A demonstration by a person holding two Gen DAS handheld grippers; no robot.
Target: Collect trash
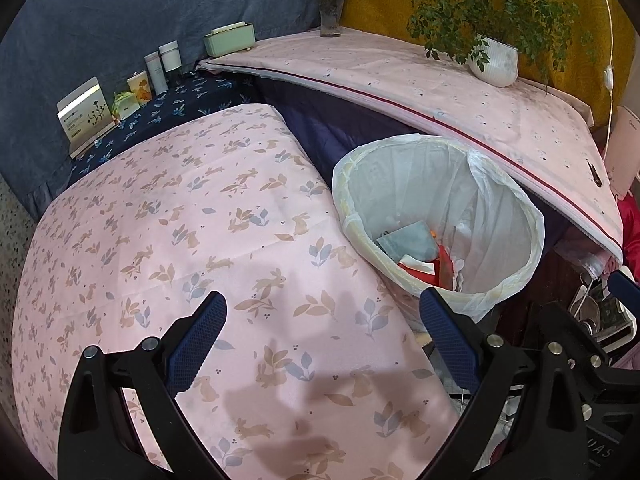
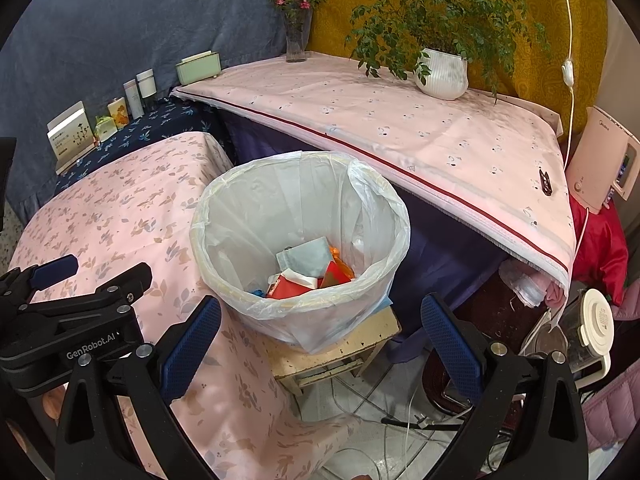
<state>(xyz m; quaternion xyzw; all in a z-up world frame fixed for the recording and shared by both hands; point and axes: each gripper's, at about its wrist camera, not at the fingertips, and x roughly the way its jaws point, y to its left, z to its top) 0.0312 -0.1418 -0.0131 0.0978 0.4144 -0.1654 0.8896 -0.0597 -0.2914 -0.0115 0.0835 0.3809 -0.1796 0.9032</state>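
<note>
A: Jaw status?

B: My left gripper (image 1: 320,336) is spread wide, nothing between the blue pads. It hangs over the pink rabbit-print tablecloth (image 1: 168,240). My right gripper (image 2: 320,340) is just as wide and also empty, over the gap at the table's edge, with the trash bin (image 2: 300,240) straight ahead of it.

A: Where's the trash?

B: All I see is in the bin. A grey-blue wrapper (image 2: 306,260) lies flat on top, with a red packet (image 2: 290,290) and an orange scrap (image 2: 340,266) under and beside it. The wrapper's long axis runs roughly left-right in the right wrist view, slightly tilted.

A: Bin orientation?

B: Upright, mouth up, long axis vertical. The white liner bag (image 2: 372,188) is folded over the rim. It stands on a small cream stool (image 2: 340,350), and its near-left side touches the tablecloth's hanging edge.

A: Clearance?

B: Tight on the left, where the table meets the bin. Behind it, a second table under a pink cloth with a dark red stripe (image 2: 400,136) overhangs, its edge near the rim's far side. The mouth is open from above. To the right there's a gap down to the floor, with cables (image 2: 400,420) below. My left gripper's body sits at the left of the right wrist view, well apart from the bin.
</note>
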